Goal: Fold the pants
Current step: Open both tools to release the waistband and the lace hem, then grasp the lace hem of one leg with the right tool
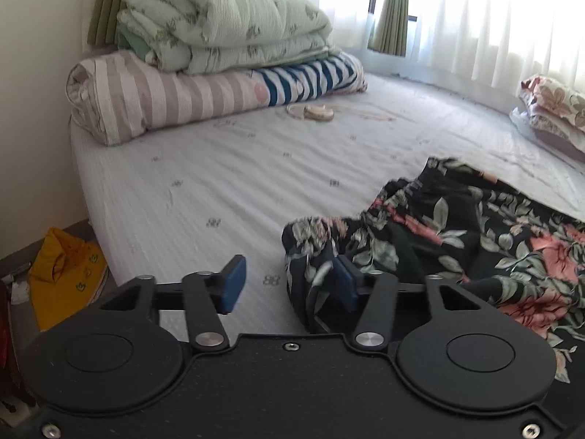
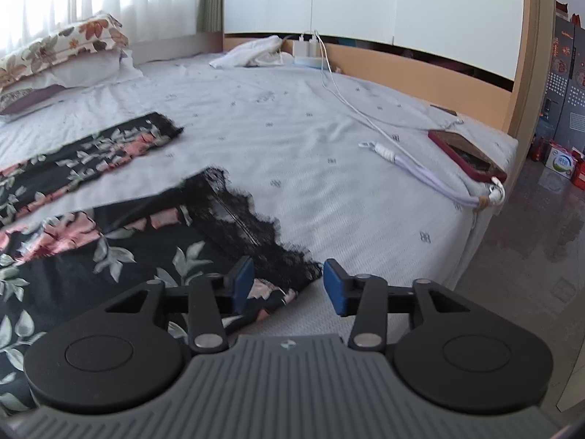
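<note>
Black floral pants (image 1: 457, 234) lie on the bed, waistband bunched toward my left gripper (image 1: 289, 285). That gripper is open; the waistband edge lies between the pads, against the right pad (image 1: 345, 285). In the right wrist view the pants (image 2: 109, 248) stretch leftward, with one lace-trimmed leg hem (image 2: 256, 234) near and the other leg (image 2: 109, 146) farther back. My right gripper (image 2: 289, 285) is open, with the near hem corner lying between its pads.
Folded quilts (image 1: 219, 36) are stacked at the bed's far left corner. Pillows (image 2: 62, 58) lie by the window. A phone (image 2: 468, 153), white cables (image 2: 365, 109) and a white cloth (image 2: 256, 55) are near the headboard. A yellow bag (image 1: 62, 270) lies on the floor.
</note>
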{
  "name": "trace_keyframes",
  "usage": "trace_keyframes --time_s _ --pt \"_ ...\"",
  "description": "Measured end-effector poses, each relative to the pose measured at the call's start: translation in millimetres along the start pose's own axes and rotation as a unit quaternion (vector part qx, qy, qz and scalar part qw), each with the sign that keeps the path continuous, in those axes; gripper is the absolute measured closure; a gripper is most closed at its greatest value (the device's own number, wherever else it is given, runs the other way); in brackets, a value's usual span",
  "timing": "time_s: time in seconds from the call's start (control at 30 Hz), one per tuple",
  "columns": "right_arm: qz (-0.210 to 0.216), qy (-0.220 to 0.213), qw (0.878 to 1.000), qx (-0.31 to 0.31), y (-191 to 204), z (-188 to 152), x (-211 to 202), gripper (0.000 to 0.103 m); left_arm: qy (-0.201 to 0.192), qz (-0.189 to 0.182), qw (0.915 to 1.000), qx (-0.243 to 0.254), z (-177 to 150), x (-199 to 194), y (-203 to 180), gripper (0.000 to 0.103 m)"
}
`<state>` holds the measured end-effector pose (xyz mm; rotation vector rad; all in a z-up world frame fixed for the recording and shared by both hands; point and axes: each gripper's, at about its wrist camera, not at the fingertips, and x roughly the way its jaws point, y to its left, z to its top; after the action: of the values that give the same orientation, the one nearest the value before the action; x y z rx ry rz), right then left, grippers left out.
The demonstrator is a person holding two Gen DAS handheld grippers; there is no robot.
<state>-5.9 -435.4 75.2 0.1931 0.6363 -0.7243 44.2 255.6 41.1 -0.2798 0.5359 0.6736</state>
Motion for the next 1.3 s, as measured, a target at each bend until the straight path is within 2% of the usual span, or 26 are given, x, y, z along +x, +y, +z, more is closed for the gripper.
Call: trace_keyframes --time_s 0.1,0.23,0.33,0.4,0.43,0.57,0.7,0.77,0.83,0.9,1.0,1.13,1.3 --pt "0.025 -0.012 1.0 0.001 6 9 -13 0.03 -0.02 -0.009 0.9998 0.0 9 -15 -2 0.033" --pt "0.079 -0.02 0.997 -0.012 25 19 -30 0.024 -0.048 -0.051 0.9973 0.024 18 -40 -16 0.02" --pt "0.131 -0.021 0.99 -0.038 50 22 -42 0.018 -0.062 -0.101 0.9909 0.064 20 -60 -41 0.019" --pt "0.162 -0.02 0.985 -0.062 70 20 -46 0.018 -0.062 -0.145 0.9837 0.087 18 -72 -60 0.024" --pt "0.174 -0.019 0.982 -0.075 80 18 -47 0.018 -0.059 -0.169 0.9791 0.097 16 -77 -70 0.027" --pt "0.213 -0.002 0.969 -0.125 120 7 -43 0.018 -0.026 -0.258 0.9555 0.14 3 -95 -117 0.061" --pt "0.232 0.027 0.957 -0.174 154 -4 -30 0.019 0.005 -0.322 0.9275 0.19 -23 -108 -173 0.079" --pt "0.237 0.042 0.951 -0.192 168 -9 -21 0.023 0.018 -0.345 0.9109 0.226 -39 -114 -203 0.079" --pt "0.238 0.058 0.947 -0.207 182 -13 -11 0.034 0.036 -0.368 0.8931 0.257 -58 -118 -232 0.081" --pt "0.235 0.075 0.945 -0.216 193 -16 1 0.039 0.059 -0.391 0.8747 0.281 -73 -120 -260 0.083" --pt "0.237 0.078 0.945 -0.213 201 -12 14 0.039 0.094 -0.415 0.8512 0.307 -95 -115 -299 0.085" --pt "0.238 0.085 0.946 -0.205 208 2 31 0.04 0.128 -0.418 0.8354 0.333 -113 -101 -344 0.086" --pt "0.237 0.087 0.947 -0.197 217 13 52 0.041 0.127 -0.419 0.8264 0.355 -122 -96 -381 0.086"
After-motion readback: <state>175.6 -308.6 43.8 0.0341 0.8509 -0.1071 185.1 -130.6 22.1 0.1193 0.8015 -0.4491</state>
